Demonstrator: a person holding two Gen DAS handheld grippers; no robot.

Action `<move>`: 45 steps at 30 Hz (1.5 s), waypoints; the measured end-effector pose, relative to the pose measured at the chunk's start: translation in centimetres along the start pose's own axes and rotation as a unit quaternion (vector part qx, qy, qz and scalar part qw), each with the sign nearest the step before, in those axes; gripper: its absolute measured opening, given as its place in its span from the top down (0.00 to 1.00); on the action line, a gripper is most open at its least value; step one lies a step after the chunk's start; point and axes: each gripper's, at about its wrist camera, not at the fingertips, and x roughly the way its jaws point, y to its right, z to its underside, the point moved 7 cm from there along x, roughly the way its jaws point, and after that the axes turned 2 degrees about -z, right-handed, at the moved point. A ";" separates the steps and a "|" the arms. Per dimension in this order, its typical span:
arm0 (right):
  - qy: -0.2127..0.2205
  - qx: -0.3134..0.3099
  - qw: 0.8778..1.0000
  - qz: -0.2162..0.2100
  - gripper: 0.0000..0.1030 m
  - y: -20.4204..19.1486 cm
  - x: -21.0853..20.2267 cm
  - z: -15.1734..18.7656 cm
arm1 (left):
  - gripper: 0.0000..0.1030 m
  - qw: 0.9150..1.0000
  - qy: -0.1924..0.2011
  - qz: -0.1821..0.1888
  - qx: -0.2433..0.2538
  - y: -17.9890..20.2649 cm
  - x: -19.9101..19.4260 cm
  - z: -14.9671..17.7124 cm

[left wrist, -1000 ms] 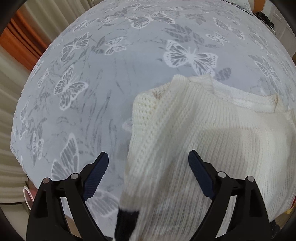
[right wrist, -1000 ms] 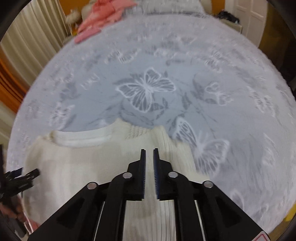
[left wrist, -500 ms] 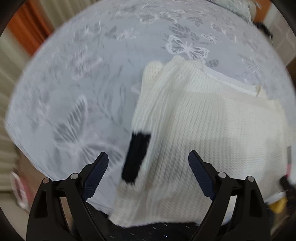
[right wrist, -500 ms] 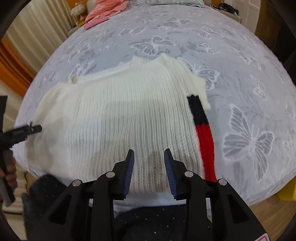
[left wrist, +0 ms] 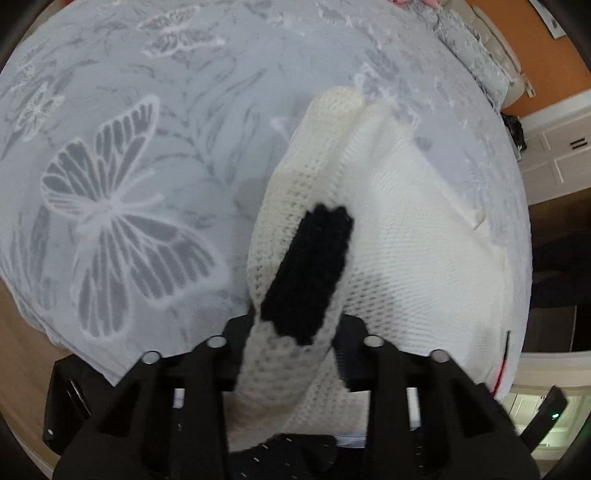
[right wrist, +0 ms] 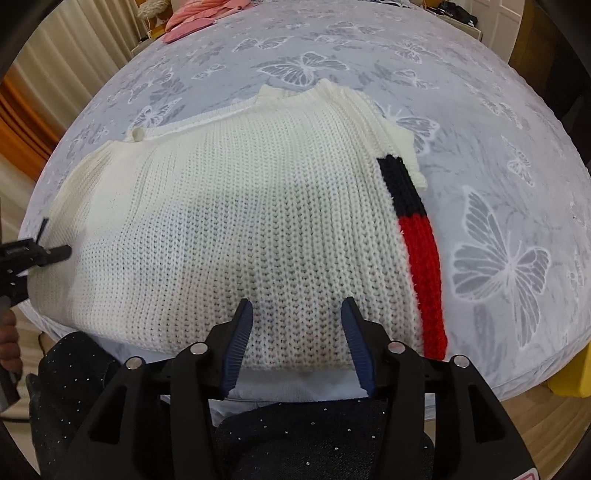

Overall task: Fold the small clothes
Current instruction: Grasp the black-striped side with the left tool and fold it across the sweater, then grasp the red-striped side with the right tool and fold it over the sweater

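Note:
A cream knit sweater [right wrist: 240, 221] lies flat on the butterfly bedspread [right wrist: 498, 155], collar away from me. Its right sleeve, with a black and red stripe [right wrist: 421, 266], is folded along the body. In the left wrist view the left sleeve [left wrist: 291, 229], with a black band, is lifted off the bed and runs down between the jaws of my left gripper [left wrist: 295, 328]. Those jaws are closing and pinch the sleeve; their tips are hidden by the knit. My right gripper [right wrist: 295, 314] hovers over the sweater's hem, its jaws opening with nothing between the pads.
Pink clothes [right wrist: 199, 18] lie at the bed's far left corner. The person's dark sparkly garment [right wrist: 314, 435] fills the near edge below the grippers. White cupboards [left wrist: 554, 155] and an orange wall stand beyond the bed. My left gripper [right wrist: 48, 253] shows at the sweater's left edge.
My left gripper has shut onto the black-banded sleeve and lifted it. My right gripper has opened and pulled back from the sweater's shoulder to its hem.

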 end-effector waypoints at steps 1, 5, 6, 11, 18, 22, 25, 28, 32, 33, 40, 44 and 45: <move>-0.003 0.002 1.000 -0.002 0.51 0.0 0.2 0.1 | 0.73 1.000 0.005 0.009 0.003 0.5 -0.5 -0.1; -0.022 0.015 1.000 -0.013 0.50 0.3 1.1 0.3 | 0.75 0.999 0.018 0.048 0.005 2.4 -2.7 -0.1; -0.022 0.019 0.999 -0.016 0.50 0.4 1.1 0.3 | 0.75 0.998 0.020 0.060 0.001 3.2 -3.3 0.0; -0.007 0.043 0.998 -0.040 0.50 1.1 0.3 0.0 | 0.76 0.993 0.041 0.102 0.052 9.5 -7.2 0.3; 0.031 0.075 0.996 -0.048 0.47 4.0 -3.0 -1.0 | 0.75 0.976 0.020 0.121 0.182 22.7 -5.2 4.2; 0.043 0.082 0.995 -0.025 0.44 6.4 -4.7 -1.2 | 0.66 0.968 -0.020 0.017 0.251 25.1 0.4 7.6; 0.045 0.079 0.996 -0.026 0.43 7.4 -6.0 -1.9 | 0.50 0.963 0.002 0.004 0.271 25.3 -0.2 9.6; 0.048 0.080 0.993 -0.071 0.33 6.3 -6.9 -3.6 | 0.28 0.960 0.061 0.000 0.272 23.4 -4.0 9.7; 0.017 0.081 0.986 -0.146 0.29 3.0 -5.5 -6.2 | 0.24 0.965 0.083 -0.020 0.250 19.5 -7.0 8.6; 0.005 0.092 0.982 -0.164 0.29 2.1 -4.8 -6.6 | 0.24 0.968 0.081 -0.026 0.237 18.0 -7.6 8.0; -0.077 0.113 0.979 -0.154 0.29 -1.9 0.5 -7.6 | 0.24 0.976 0.071 -0.071 0.191 10.8 -8.7 7.4; -0.096 0.047 0.986 -0.129 0.61 -5.4 0.9 -7.7 | 0.24 0.980 0.055 -0.069 0.177 9.3 -8.4 8.0; -0.082 0.032 0.986 -0.139 0.68 -6.2 -0.1 -8.2 | 0.24 0.981 0.053 -0.068 0.175 9.1 -8.4 8.0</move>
